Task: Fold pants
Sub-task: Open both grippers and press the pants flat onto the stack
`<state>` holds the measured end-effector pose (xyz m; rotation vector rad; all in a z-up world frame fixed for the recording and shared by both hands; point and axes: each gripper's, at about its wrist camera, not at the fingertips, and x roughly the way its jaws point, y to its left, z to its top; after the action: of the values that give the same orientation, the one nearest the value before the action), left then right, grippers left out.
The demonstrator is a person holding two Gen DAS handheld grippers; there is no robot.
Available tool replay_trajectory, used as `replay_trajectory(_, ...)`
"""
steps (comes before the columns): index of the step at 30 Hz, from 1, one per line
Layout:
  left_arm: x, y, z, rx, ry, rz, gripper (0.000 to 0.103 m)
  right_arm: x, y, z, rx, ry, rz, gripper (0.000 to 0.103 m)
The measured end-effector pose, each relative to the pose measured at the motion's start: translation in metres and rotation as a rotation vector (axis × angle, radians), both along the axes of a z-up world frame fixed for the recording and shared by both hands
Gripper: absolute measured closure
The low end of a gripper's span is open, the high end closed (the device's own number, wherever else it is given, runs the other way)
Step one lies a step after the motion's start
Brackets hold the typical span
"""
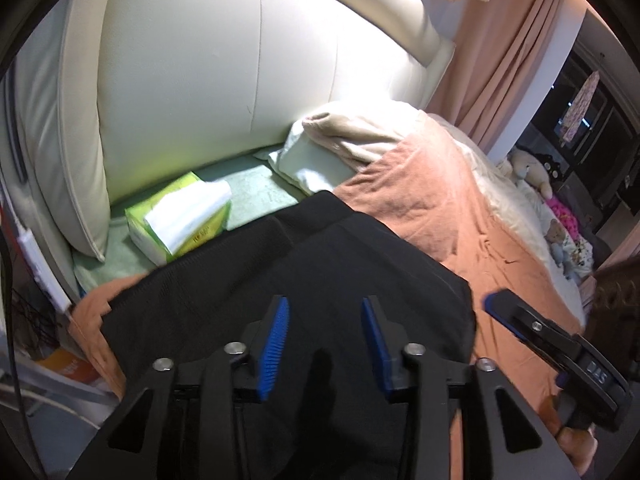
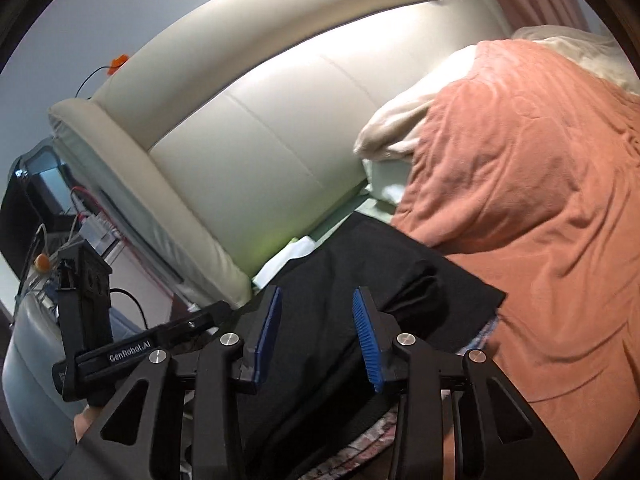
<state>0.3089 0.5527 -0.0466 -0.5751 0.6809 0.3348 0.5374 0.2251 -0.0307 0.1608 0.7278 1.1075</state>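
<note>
Pants [image 1: 304,280] lie folded on your orange blanket [image 1: 460,240], near edge hidden behind both tools. Your left gripper [image 1: 325,312] and right gripper [image 2: 316,304] are part open, empty.

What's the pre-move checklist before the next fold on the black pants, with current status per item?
1. Left gripper free of cloth: ok, jaws apart, nothing pinched between the blue pads.
2. Right gripper free of cloth: ok, jaws apart above the fabric.
3. Black pants lying on the orange blanket, folded over: ok, edges look roughly aligned; the near end is hidden under the grippers.
4. Grippers apart from each other: ok, the right one sits off the pants' right edge in the left wrist view.
5. Tissue box clear of the pants: cannot tell, the pants' far edge lies very close.
6. Fabric wrinkle-free: cannot tell, too dark.
</note>
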Motion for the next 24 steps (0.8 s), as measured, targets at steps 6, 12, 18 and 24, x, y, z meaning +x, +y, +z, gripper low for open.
replay_trajectory(6, 0.008, -0.016, -0.024, -0.057, 0.033, -0.049, 0.069, 0.034, 0.029, -0.016, -0.053, 0.033, 0.073, 0.069)
replay_trajectory(12, 0.026, -0.018, -0.046, -0.068, 0.090, -0.044, 0.077, 0.069, 0.047, -0.045, -0.160, 0.022, 0.041, 0.084)
replay_trajectory(18, 0.043, -0.019, -0.059, -0.065, 0.141, -0.042, 0.079, 0.086, 0.049, -0.059, -0.174, 0.052, 0.017, 0.092)
replay_trajectory(24, 0.035, -0.026, -0.057, -0.053, 0.149, -0.078, 0.079, 0.083, 0.040, -0.068, -0.157, 0.056, 0.032, 0.092)
